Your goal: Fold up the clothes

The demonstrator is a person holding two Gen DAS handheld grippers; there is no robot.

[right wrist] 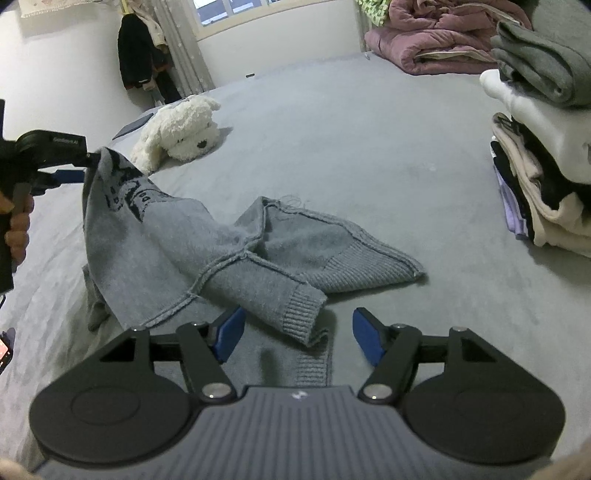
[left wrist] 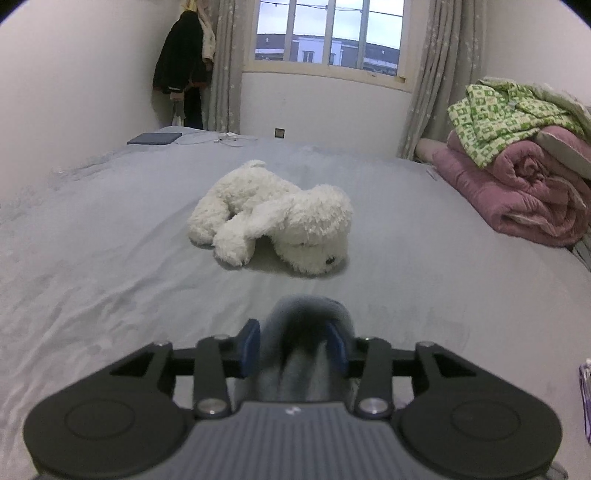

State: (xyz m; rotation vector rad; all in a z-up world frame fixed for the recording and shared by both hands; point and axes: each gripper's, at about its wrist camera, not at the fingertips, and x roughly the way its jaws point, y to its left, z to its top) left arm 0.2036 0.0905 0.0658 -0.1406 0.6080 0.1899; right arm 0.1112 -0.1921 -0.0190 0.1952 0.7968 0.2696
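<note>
the left gripper (left wrist: 293, 343) had a bunch of the grey sweater (right wrist: 207, 243) between its blue pads (left wrist: 248, 345); the cloth filled the gap and was blurred so near the lens, so whether the pads truly pressed on it could not be told. in the right wrist view that gripper came in from the left edge, cut off by the frame, with the sweater's patterned end hanging up against its tip and a person's fingers (right wrist: 18, 225) round the handle. the rest of the sweater lay crumpled on the grey bed (right wrist: 369, 147), one ribbed cuff (right wrist: 301, 314) just in front of the right gripper (right wrist: 297, 334).

the right gripper's jaws stood spread apart, nothing pinched, hovering over the cuff and a ribbed edge that ran under the tool and out of sight.

further out a white plush dog (left wrist: 273, 218) lay on its side mid-bed. a stack of folded clothes (right wrist: 546, 158) sat at the right edge, partly cut off. a pink quilt (left wrist: 524, 192) with a green checked garment (left wrist: 498, 110) on top lay near the window (left wrist: 327, 35), and a dark coat (left wrist: 181, 55) hung in the corner.
</note>
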